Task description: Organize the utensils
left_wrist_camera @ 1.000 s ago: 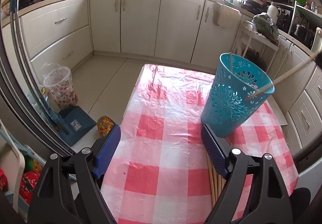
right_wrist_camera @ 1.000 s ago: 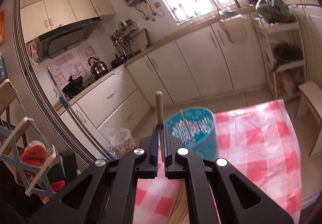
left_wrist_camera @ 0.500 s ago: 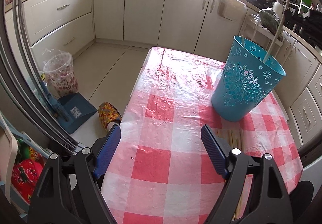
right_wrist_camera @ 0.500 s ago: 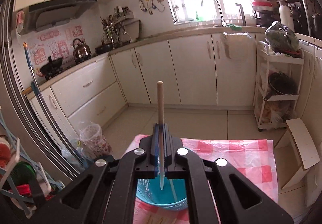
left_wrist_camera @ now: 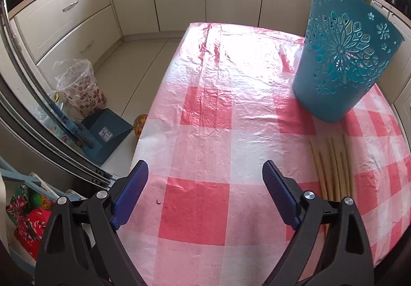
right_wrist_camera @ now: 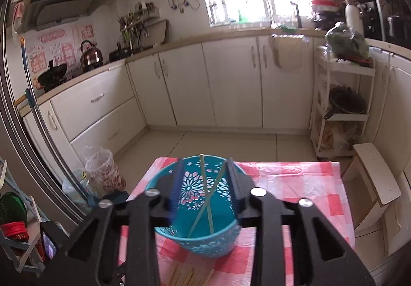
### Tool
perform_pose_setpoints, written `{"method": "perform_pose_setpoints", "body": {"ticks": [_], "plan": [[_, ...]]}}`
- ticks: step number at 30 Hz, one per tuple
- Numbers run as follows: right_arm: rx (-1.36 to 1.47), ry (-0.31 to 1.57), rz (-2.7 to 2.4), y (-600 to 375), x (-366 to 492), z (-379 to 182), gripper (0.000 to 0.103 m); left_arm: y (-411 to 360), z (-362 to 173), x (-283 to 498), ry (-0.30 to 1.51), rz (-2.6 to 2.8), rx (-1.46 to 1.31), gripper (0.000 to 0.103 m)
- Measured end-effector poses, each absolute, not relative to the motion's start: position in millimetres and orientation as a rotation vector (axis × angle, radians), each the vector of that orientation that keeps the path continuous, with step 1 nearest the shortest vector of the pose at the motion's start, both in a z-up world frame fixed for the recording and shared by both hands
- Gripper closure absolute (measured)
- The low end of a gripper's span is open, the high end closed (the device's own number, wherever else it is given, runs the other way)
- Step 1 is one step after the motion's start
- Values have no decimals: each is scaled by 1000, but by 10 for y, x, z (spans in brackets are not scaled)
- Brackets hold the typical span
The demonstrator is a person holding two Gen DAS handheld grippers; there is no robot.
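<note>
1. Your left gripper (left_wrist_camera: 205, 178) hangs over the pink-and-white checked tablecloth (left_wrist_camera: 205, 111), tilted down at it. Its jaws have just been opening wider and stand far apart; only cloth shows between the blue ribbed pads (left_wrist_camera: 133, 188), nothing held.
2. Just right of that gripper's right finger lies the bundle of chopsticks (left_wrist_camera: 331, 170): pale wooden sticks, long and thin, side by side and roughly parallel, flat on the cloth. Their near ends are hidden behind the gripper body, so you cannot count them exactly.
3. Beyond the bundle, near the table's right edge, stands the basket (left_wrist_camera: 341, 55): teal plastic, tapering to the base, walls pierced with a large flower motif and small blossoms. It stands upright, close to the sticks' far tips but apart from them.
4. Your right gripper (right_wrist_camera: 204, 183) is above the basket's near rim, and you look into it. Its jaws have just been opening, now about half apart, fingers motion-blurred, nothing between the pads.
5. Inside the basket two chopsticks (right_wrist_camera: 205, 193) lean crossed, tips on the floor of the basket, tops against the far wall.
6. More stick ends show on the cloth in front of the basket.
</note>
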State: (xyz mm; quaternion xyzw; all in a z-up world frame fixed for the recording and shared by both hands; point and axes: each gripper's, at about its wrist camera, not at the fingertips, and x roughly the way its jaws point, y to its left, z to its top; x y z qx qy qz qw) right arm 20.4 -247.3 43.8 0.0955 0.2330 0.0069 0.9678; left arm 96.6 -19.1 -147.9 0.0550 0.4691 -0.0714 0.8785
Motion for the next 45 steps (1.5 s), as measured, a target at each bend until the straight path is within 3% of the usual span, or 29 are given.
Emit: {"method": "perform_pose_setpoints", "body": {"ticks": [3, 13, 16, 18, 25, 28, 45], "plan": [[199, 478, -67, -2574, -126, 275, 52, -264, -1533, 1044, 985, -149, 126, 13], [210, 817, -322, -2968, -335, -1004, 48, -371, -1651, 1237, 981, -142, 181, 8], [196, 844, -376, -3008, -294, -1102, 39, -336, -1667, 1257, 989, -153, 150, 8], [175, 842, -406, -3026, -252, -1118, 28, -330, -1672, 1249, 987, -151, 142, 8], [128, 944, -432, -3076, -83, -1312, 20, -472, -1672, 1222, 970, -213, 177, 8], [138, 966, -453, -3113, -65, -1339, 8, -512, -1683, 1230, 970, -230, 169, 8], [203, 968, -427, -3164, -97, -1391, 7, -524, -1685, 1232, 972, -237, 167, 7]]}}
